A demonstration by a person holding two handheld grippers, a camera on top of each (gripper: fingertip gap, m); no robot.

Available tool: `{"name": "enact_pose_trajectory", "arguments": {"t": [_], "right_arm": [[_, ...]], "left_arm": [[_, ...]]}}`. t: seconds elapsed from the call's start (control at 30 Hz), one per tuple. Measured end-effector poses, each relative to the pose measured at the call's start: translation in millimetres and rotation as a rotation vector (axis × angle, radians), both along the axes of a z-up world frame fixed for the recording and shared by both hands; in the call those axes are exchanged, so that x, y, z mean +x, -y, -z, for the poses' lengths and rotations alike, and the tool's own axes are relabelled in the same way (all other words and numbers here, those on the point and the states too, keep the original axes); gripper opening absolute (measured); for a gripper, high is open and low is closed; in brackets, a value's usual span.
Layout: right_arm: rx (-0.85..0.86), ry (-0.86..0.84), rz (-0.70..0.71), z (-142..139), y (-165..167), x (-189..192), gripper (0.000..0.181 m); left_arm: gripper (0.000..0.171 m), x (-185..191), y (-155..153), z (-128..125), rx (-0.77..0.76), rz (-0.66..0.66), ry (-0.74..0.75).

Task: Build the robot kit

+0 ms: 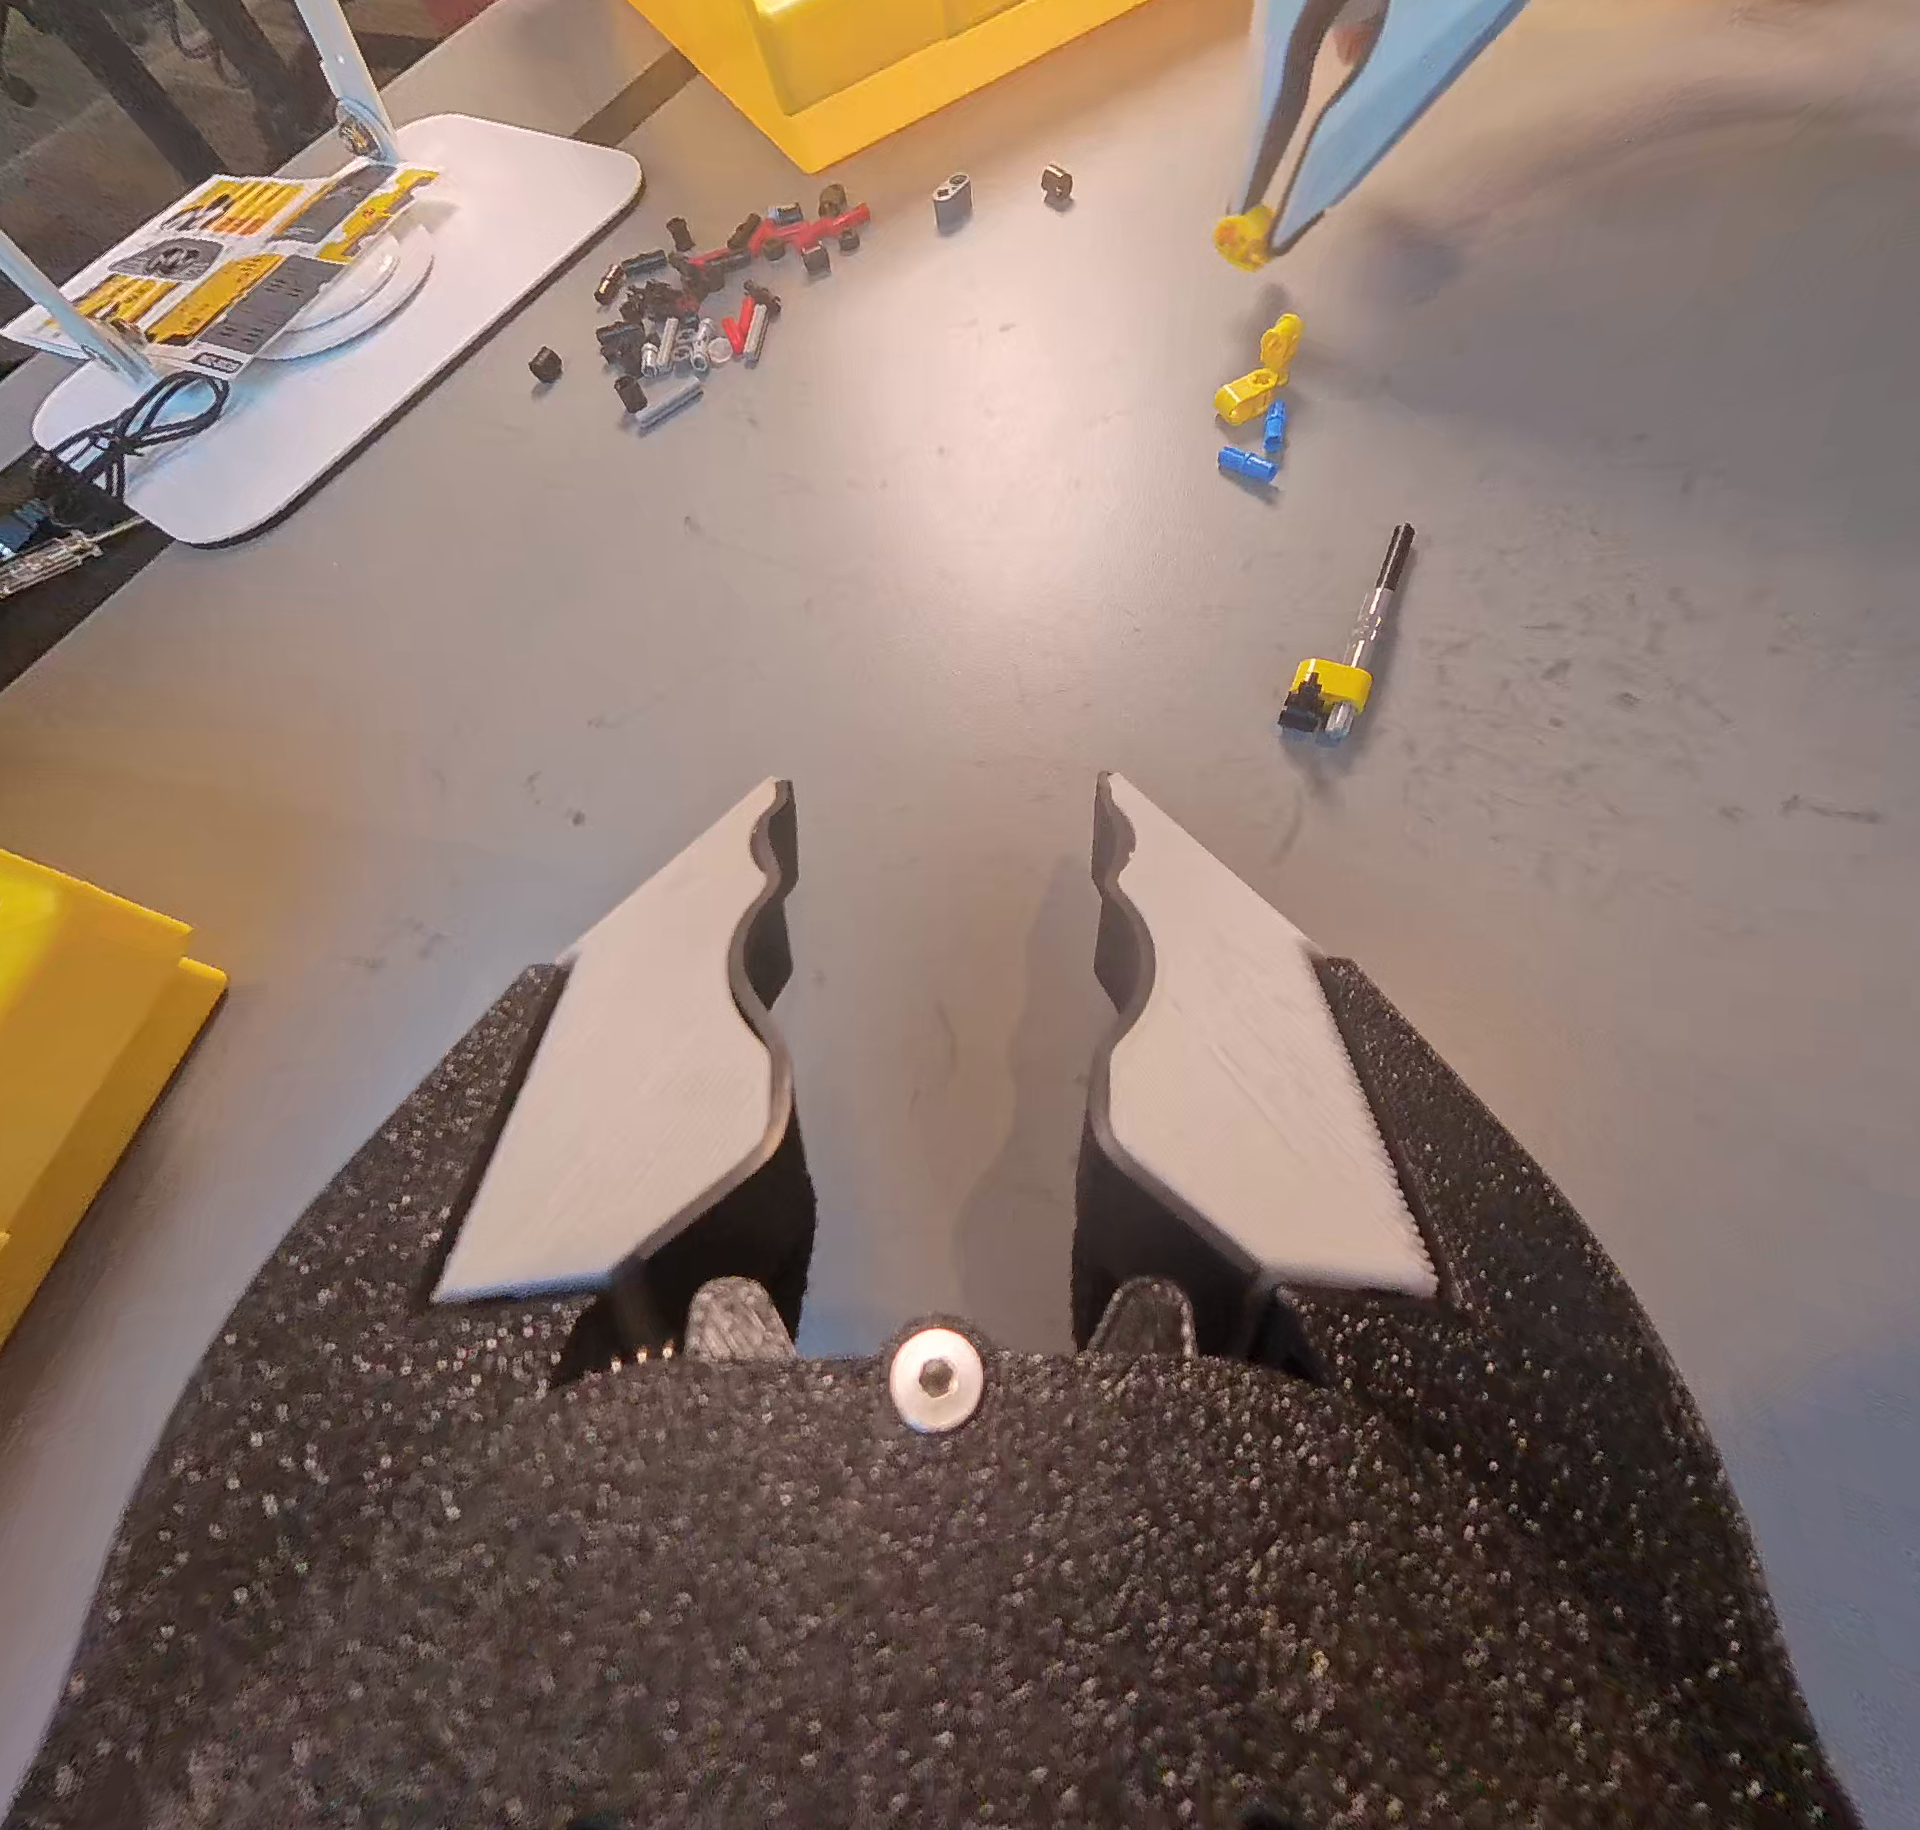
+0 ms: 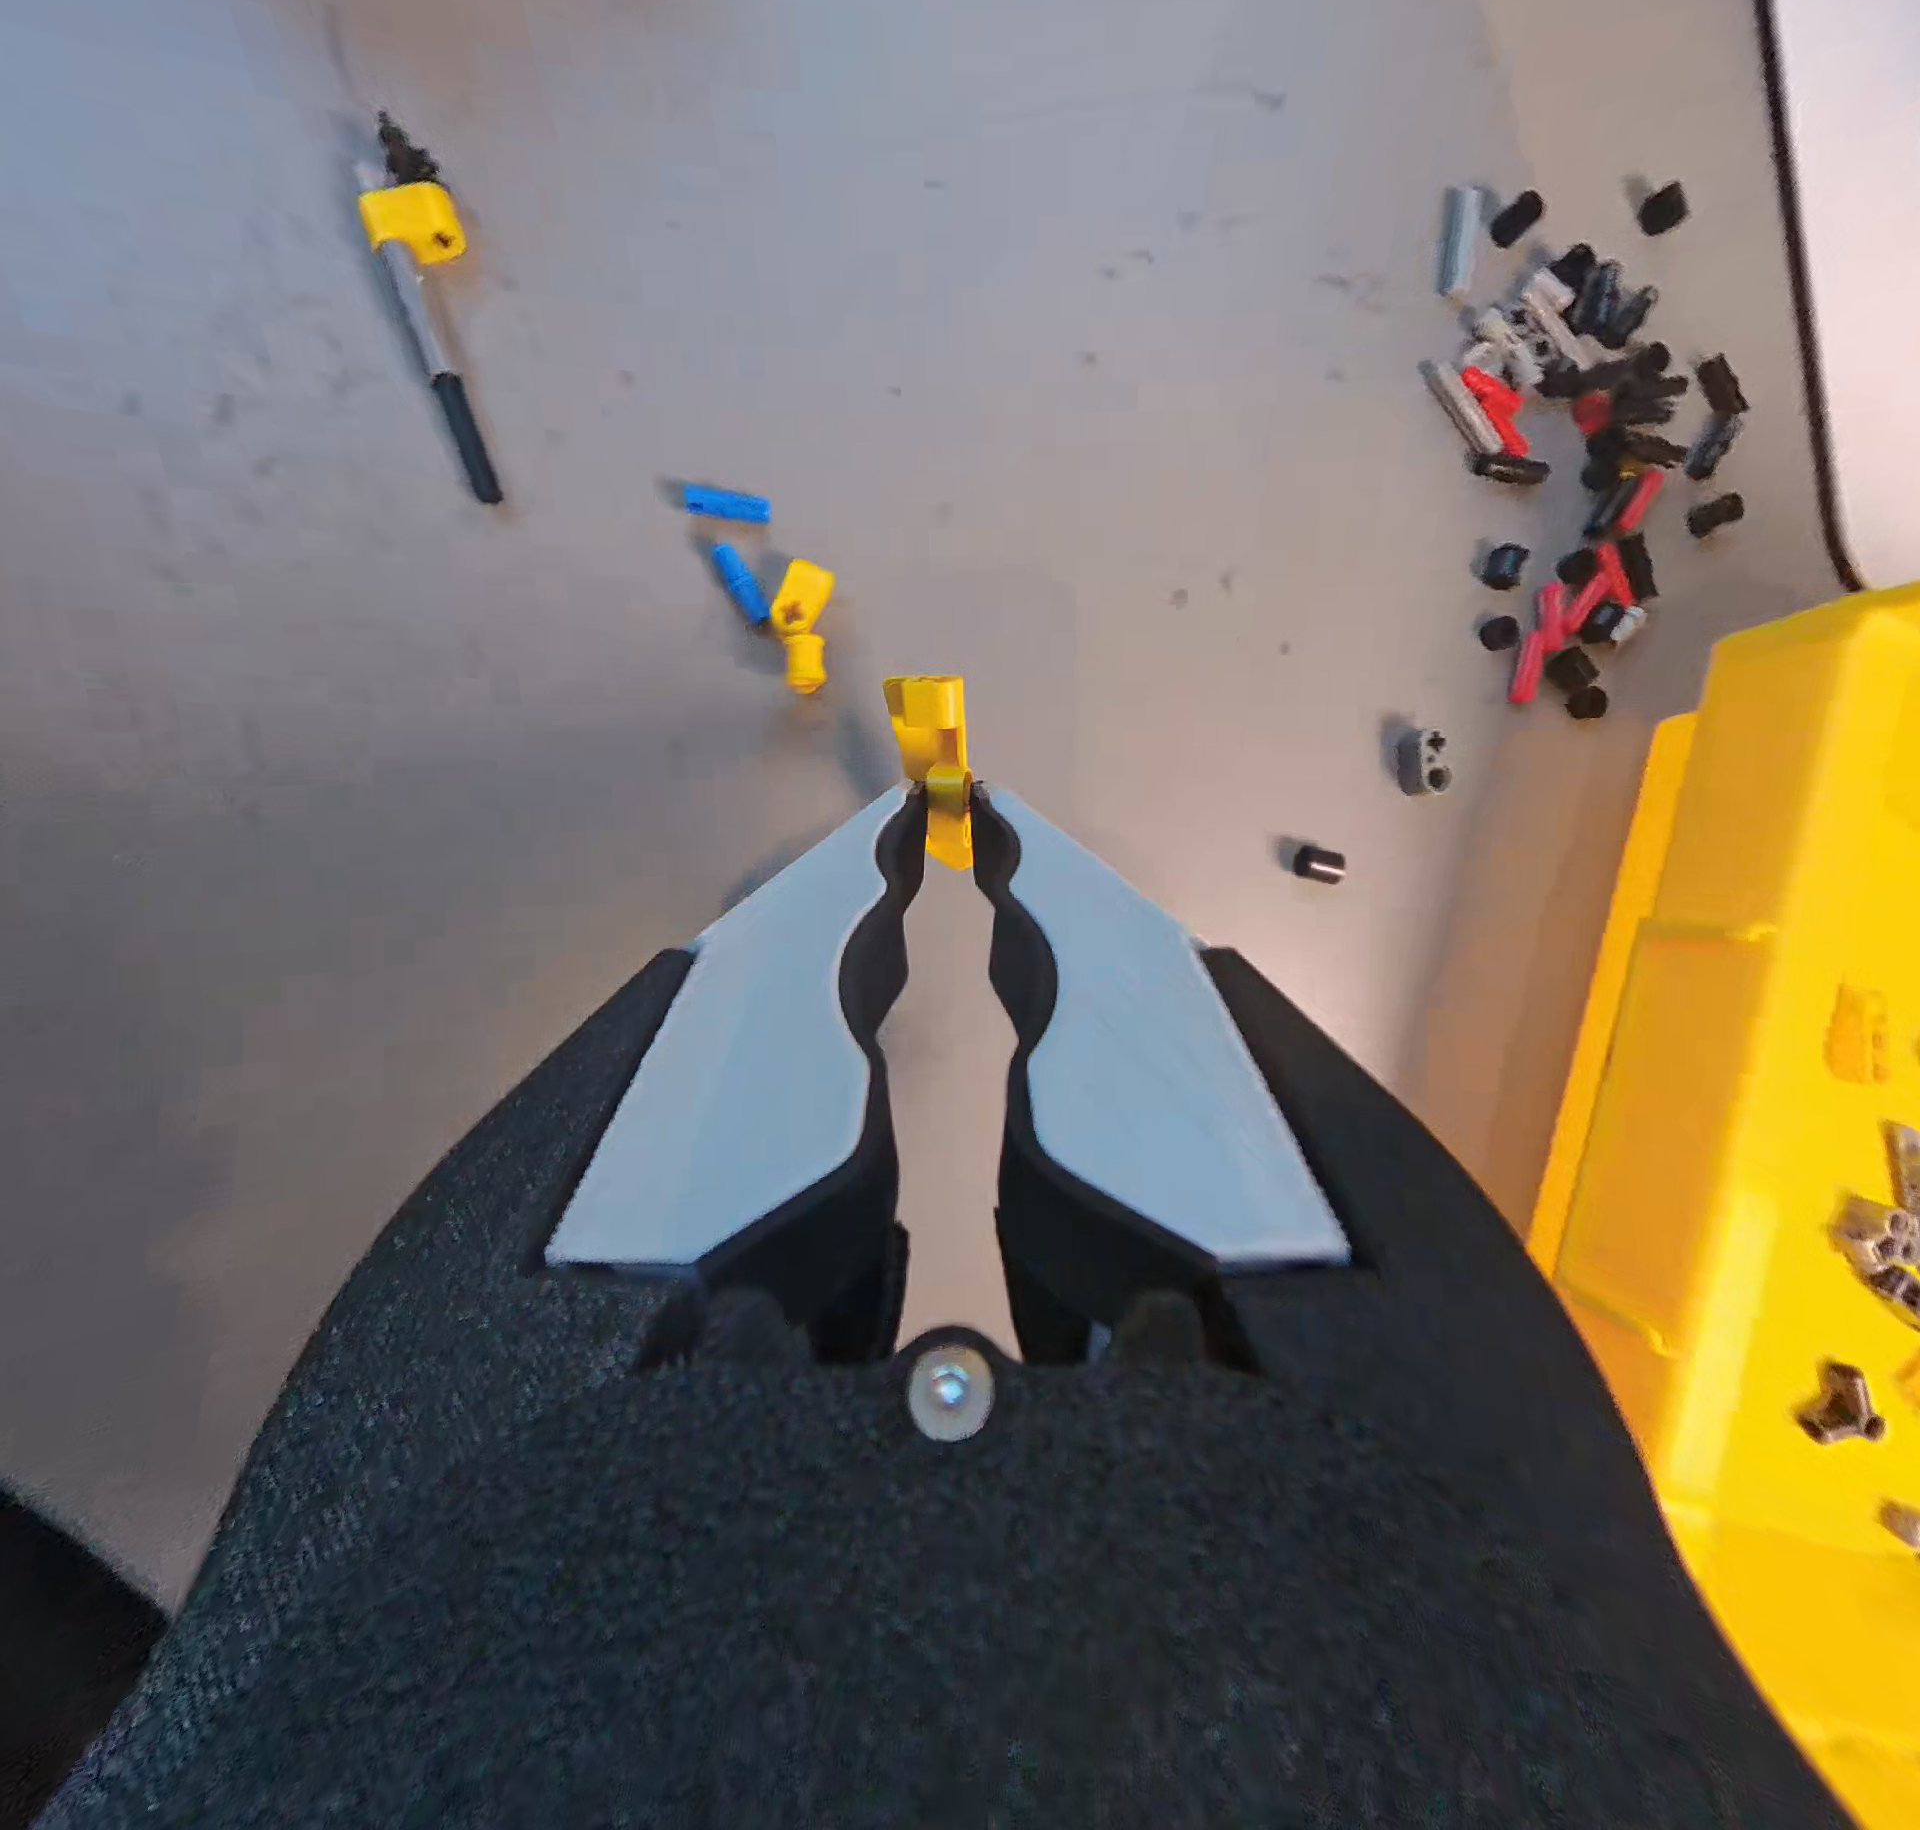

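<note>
Pinching a yellow connector [image 2: 928,741] at the very tips of my right fingers [image 2: 943,791], I hold it lifted off the table [image 2: 1039,274], near a second yellow connector [image 2: 800,627] and two blue pins [image 2: 727,504]. My left fingers [image 1: 943,793] hang wide apart and empty above bare table, with an axle assembly [image 1: 1340,658] lying ahead to their right. A pile [image 1: 707,294] of black, red and grey parts sits loose beside the yellow bin [image 1: 935,24], and nothing is joined to the piece I carry.

Both wrist views look down, close; share table [image 1: 935,585], facing oppositely.
</note>
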State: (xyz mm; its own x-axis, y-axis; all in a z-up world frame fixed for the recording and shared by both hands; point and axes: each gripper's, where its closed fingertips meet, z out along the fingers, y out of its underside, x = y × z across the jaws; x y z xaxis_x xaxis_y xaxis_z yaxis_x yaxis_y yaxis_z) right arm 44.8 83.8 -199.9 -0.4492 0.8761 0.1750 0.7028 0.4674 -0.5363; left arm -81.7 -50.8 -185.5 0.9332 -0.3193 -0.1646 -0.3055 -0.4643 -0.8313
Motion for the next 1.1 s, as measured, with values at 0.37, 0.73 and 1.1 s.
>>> {"name": "enact_pose_trajectory", "arguments": {"t": [0.37,0.73,1.1], "right_arm": [[0.013,-0.003,-0.023,7,-2,4,0.015],[-0.115,-0.148,-0.134,-16,42,-7,0.019],[-0.083,-0.157,-0.126,-12,47,-18,0.021]], "left_arm": [[0.057,-1,-1,0,-0.004,-0.005,0.005],[0.057,-4,-2,0,-0.004,-0.013,0.012],[0.048,53,9,1,-0.047,0.231,0.086]]}}
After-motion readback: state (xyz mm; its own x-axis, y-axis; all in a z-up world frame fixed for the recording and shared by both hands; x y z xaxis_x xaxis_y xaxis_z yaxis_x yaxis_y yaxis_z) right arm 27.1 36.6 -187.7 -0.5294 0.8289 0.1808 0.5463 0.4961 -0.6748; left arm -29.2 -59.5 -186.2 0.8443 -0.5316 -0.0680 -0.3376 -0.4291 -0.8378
